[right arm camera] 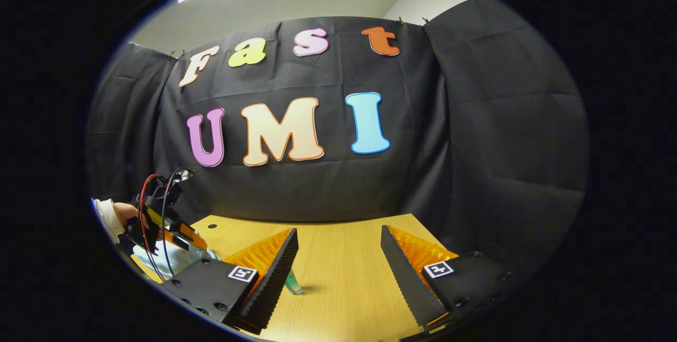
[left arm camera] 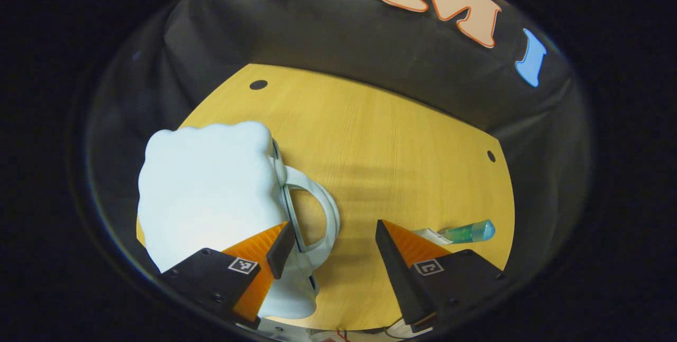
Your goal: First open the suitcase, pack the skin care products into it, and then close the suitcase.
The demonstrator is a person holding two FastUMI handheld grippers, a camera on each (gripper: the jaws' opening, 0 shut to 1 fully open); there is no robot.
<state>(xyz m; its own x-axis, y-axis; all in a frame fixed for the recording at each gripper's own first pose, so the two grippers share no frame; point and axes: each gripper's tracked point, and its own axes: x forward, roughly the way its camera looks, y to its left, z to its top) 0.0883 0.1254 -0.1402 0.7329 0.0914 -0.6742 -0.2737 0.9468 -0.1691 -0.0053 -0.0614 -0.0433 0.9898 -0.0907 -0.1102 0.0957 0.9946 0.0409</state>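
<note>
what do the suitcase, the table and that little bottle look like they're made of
Suitcase: likely hard moulded plastic, smooth pale shell with a rigid loop handle. Table: wood or wood-look laminate, matt, fine straight grain. Bottle: see-through plastic or glass, greenish-blue; too small to tell.

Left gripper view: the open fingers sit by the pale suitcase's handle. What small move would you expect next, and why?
Probably the left gripper eases slightly left and closes on the handle of the pale blue suitcase. Its fingers are open, one by the seam, the handle loop lying between them, and the case looks closed. The green-blue tube lies unpacked on the table.
</note>
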